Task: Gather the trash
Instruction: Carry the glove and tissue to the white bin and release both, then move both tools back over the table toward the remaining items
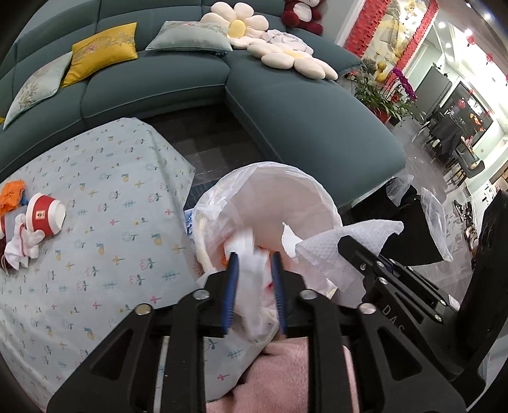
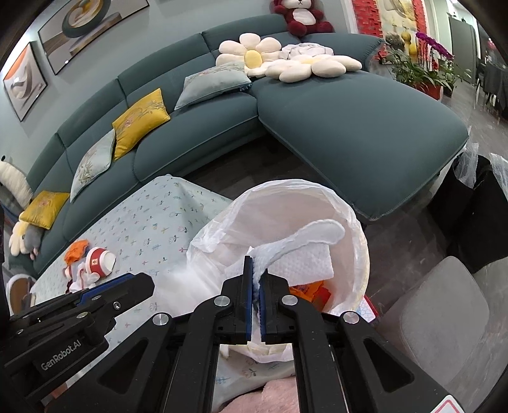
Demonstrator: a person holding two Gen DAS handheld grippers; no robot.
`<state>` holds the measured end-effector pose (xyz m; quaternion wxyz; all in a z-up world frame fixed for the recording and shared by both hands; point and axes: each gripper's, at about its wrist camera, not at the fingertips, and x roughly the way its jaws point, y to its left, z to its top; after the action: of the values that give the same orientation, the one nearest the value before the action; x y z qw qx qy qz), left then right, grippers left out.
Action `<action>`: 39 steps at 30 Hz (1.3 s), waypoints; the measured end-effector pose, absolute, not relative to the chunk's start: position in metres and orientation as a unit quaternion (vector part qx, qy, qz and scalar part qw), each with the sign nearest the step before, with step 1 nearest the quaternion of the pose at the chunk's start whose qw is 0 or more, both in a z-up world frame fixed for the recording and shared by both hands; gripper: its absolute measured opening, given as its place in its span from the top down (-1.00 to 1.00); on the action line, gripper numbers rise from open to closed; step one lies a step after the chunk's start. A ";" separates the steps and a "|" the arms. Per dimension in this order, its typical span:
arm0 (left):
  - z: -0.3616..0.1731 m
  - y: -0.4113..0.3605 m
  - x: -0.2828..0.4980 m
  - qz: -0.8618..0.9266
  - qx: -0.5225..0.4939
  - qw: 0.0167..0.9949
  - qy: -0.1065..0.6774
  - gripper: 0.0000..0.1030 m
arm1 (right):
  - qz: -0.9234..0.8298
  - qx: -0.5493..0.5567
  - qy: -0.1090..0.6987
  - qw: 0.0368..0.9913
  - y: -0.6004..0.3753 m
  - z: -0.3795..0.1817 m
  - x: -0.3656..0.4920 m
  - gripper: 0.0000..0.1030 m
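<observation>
1. Teal sectional sofa (image 2: 349,127) far ahead of both grippers, across the whole background; yellow cushion (image 2: 141,122), grey-green cushion (image 2: 212,85), flower-shaped pillows (image 2: 285,63) and a red plush toy (image 2: 301,17) on it.
2. Table with light floral cloth (image 1: 95,206) ahead-left of the left gripper, reaching under it; grey padded seat (image 2: 438,317) to the right of the right gripper.
3. Bin lined with a white plastic bag (image 1: 279,197) directly ahead of and below both grippers, mouth open; crumpled white and orange trash visible inside at the bottom.
4. Left gripper (image 1: 254,254) points down into the bag mouth, blue pads part way apart, narrow gap. A blurred white wad (image 1: 254,286) sits between them; can't tell for sure whether the pads press on it, it looks loose.
5. Right gripper (image 2: 255,263) just right of the left one, over the bag's near rim, pads clamped almost together on a white paper towel (image 2: 304,251). Towel sticks out past the fingertips over the bag opening, one edge curled up.
6. Red-and-white toy figure (image 1: 44,219) on the cloth, well to the left of the left gripper, with an orange scrap (image 1: 12,193) just beyond it.
</observation>
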<state>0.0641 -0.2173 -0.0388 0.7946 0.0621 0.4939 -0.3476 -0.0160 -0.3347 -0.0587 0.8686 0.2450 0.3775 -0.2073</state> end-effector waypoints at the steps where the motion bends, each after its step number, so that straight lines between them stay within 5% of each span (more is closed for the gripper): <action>1: -0.039 -0.218 0.064 -0.346 0.063 0.796 0.493 0.40 | -0.210 0.246 0.375 0.869 -0.337 -0.059 -0.018 0.88; 9: -0.040 -0.215 0.065 -0.336 0.060 0.800 0.493 0.34 | -0.211 0.254 0.374 0.867 -0.342 -0.062 -0.019 0.78; 11: -0.041 -0.213 0.066 -0.332 0.058 0.801 0.494 0.33 | -0.213 0.254 0.372 0.867 -0.341 -0.062 -0.019 0.60; 23: -0.042 -0.189 0.071 -0.309 0.042 0.809 0.499 0.19 | -0.216 0.241 0.365 0.873 -0.331 -0.053 -0.015 0.18; 39: -0.043 -0.151 0.082 -0.282 0.014 0.817 0.503 0.15 | -0.198 0.222 0.369 0.880 -0.302 -0.039 -0.001 0.01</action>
<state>0.0816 -0.1506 -0.0427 0.8170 0.0139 0.5029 -0.2817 -0.0014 -0.3024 -0.0390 0.8804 0.2217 0.3693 -0.1984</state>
